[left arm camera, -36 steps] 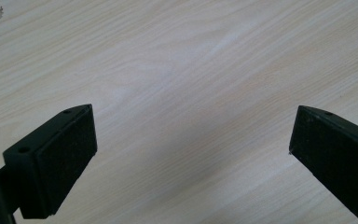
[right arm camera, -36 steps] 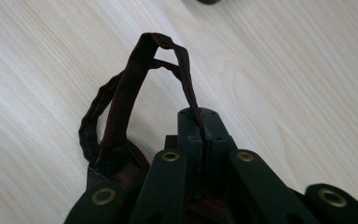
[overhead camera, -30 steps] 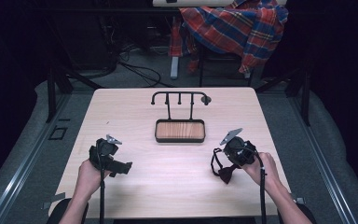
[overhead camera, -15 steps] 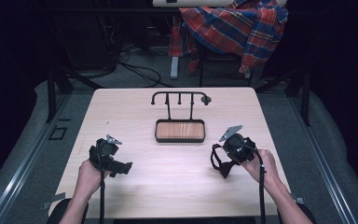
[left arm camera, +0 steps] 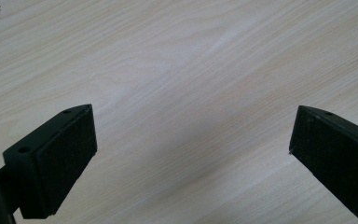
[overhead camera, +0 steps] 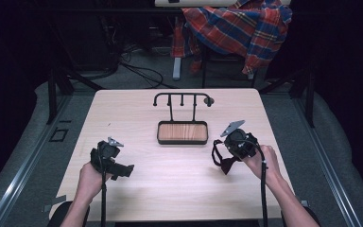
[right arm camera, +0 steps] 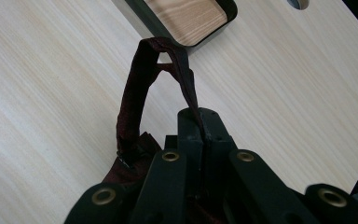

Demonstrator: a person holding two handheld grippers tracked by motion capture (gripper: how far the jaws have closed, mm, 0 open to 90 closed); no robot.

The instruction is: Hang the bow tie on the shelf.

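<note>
Your right gripper [right arm camera: 204, 122] has its jaws clamped on the dark maroon fabric strap [right arm camera: 135, 88], not yet hung on the far black metal hook rack [overhead camera: 182, 98]; your left gripper [left arm camera: 191, 144] waits with jaws wide, empty.

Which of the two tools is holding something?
The right tool: its jaws are shut on a dark red strap. The left tool stands open over the bare table.

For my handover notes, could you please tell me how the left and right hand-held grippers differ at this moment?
The left hand-held gripper has its jaws wide apart with nothing between them; the right hand-held gripper is shut on a dark red strap. The left is over bare table; the right points toward the wooden tray. Both are black and hand-held above the table.
</note>
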